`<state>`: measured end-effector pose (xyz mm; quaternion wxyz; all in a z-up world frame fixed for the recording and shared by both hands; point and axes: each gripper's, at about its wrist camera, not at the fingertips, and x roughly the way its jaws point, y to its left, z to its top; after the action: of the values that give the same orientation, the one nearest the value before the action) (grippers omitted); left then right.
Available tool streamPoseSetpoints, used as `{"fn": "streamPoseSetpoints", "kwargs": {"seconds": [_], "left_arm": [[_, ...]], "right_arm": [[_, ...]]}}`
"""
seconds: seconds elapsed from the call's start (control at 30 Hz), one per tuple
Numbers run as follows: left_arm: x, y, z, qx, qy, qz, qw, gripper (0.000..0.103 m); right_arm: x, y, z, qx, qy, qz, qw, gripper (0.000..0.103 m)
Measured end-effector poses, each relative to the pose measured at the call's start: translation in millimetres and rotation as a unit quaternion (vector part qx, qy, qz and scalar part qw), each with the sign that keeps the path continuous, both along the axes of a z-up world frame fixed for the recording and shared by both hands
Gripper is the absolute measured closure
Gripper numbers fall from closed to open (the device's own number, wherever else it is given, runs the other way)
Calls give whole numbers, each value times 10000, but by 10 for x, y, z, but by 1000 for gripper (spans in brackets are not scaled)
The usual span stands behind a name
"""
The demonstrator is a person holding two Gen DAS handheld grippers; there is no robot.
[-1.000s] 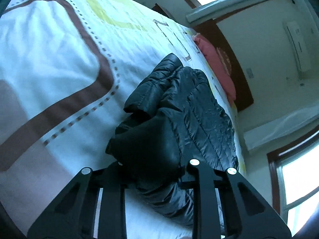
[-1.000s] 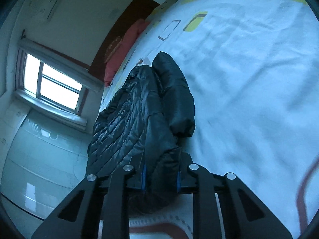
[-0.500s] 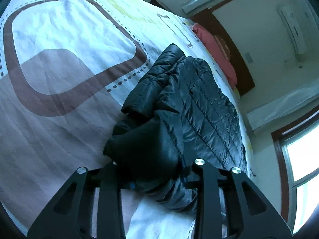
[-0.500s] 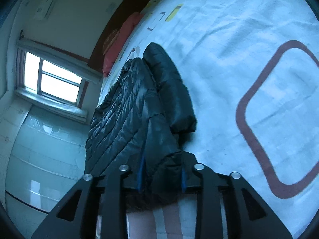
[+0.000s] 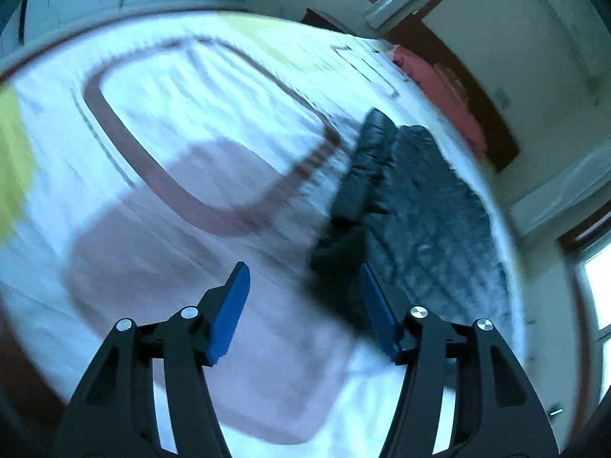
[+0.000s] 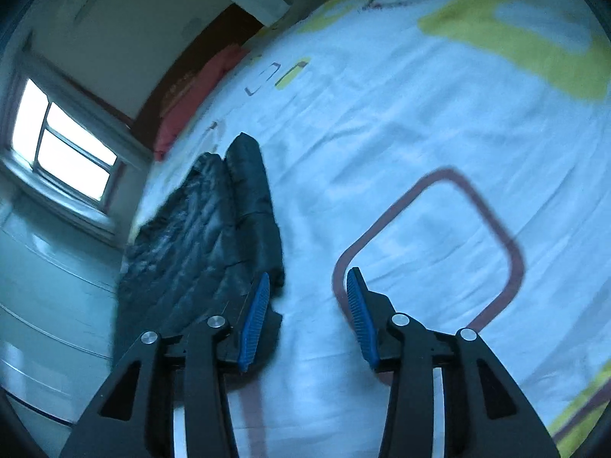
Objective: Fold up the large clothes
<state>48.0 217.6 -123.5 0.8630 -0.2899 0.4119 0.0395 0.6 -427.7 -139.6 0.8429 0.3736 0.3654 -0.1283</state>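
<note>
A black quilted puffer jacket (image 5: 416,210) lies folded lengthwise on the bed, at the right of the left wrist view and at the left of the right wrist view (image 6: 214,236). My left gripper (image 5: 303,278) is open and empty, above the sheet, with the jacket's near end by its right finger. My right gripper (image 6: 307,288) is open and empty, with the jacket's near end beside its left finger. The left wrist view is motion-blurred.
The bed has a white sheet (image 6: 420,133) with brown rounded outlines and yellow-green patches. A red pillow (image 5: 439,91) lies at the headboard. Windows (image 6: 61,149) and walls stand beyond the bed's edge next to the jacket.
Both grippers were shut on the jacket's near end; now both are open and have drawn back and up from it. The jacket lies flat on the bed.
</note>
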Motion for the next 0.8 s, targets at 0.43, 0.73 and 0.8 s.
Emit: {"fn": "streamPoseSetpoints", "kwargs": {"seconds": [0.43, 0.73, 0.8], "left_arm": [[506, -1384, 534, 2187, -614, -1243, 9659, 55], [1157, -2149, 400, 2292, -437, -1662, 9581, 55], [1236, -2228, 349, 2376, -415, -1656, 9562, 55]], "right_arm": [[866, 1301, 507, -1921, 103, 1516, 9695, 62], [1584, 1993, 535, -2337, 167, 2009, 9512, 62], [1679, 2079, 496, -2404, 201, 2056, 9484, 62]]}}
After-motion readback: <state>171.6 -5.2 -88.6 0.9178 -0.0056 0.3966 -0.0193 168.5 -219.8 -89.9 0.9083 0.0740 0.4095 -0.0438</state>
